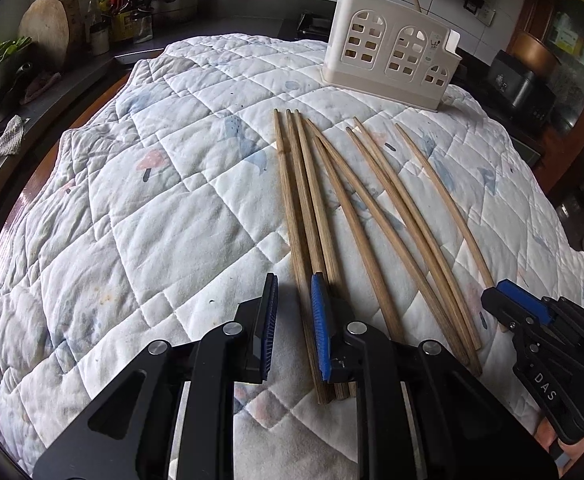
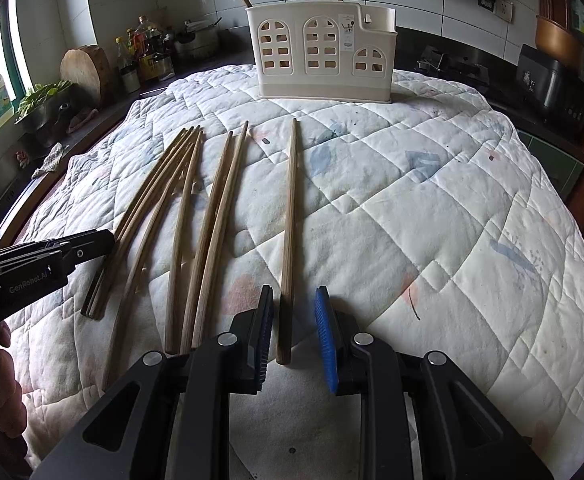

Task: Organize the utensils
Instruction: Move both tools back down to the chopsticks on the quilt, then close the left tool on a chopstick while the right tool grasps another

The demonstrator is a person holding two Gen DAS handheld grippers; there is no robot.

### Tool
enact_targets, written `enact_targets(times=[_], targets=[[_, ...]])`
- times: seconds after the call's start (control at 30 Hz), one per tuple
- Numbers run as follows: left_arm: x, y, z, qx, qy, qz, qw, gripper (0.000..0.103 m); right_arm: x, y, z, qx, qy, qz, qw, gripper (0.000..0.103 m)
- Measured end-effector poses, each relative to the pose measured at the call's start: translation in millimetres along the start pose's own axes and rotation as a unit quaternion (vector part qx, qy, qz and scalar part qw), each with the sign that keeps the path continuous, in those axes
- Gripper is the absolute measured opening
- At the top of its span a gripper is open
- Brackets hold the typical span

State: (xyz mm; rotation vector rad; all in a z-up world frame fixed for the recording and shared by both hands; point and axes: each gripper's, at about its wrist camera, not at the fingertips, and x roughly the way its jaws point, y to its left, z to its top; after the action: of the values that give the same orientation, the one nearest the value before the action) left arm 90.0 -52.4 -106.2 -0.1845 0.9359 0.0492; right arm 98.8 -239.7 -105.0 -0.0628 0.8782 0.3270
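Observation:
Several wooden chopsticks [image 1: 356,216] lie side by side on a quilted white cloth [image 1: 152,220]. A cream utensil holder [image 1: 392,60] with arched cut-outs stands at the far side; two chopsticks stand in it. My left gripper [image 1: 294,280] is open, its jaws either side of the leftmost chopstick [image 1: 292,208]. My right gripper [image 2: 294,292] is open around the near end of the rightmost, separate chopstick [image 2: 289,220]. The holder [image 2: 320,56] stands straight ahead in the right wrist view. The right gripper [image 1: 504,292] shows at the right edge of the left wrist view.
A dark counter on the left holds a round wooden block [image 2: 84,68], bottles [image 2: 140,52], a pot and greens [image 2: 40,96]. A black appliance [image 2: 552,84] stands at the far right. The cloth-covered table drops off at its rounded edges.

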Motion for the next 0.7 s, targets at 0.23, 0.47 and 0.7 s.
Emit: enact_targets(times=[0.23,0.47,0.7], targets=[[4.9,2.2,0.4,0.005,-0.001,0.012,0.9999,0.015,-0.3,2.2,-0.6,-0.005,0.0,-0.005,1.0,0.022],[4.5,-3.0,-4.3,0.014,-0.009,0.026,0.9995,0.014,0.4,2.6,-0.1,-0.007,0.0,-0.009,1.0,0.021],[4.3,-7.9,-3.9,0.038,-0.019,0.038,0.9984,0.011,0.6,5.0,1.8,-0.013,-0.003,-0.021,1.0,0.008]])
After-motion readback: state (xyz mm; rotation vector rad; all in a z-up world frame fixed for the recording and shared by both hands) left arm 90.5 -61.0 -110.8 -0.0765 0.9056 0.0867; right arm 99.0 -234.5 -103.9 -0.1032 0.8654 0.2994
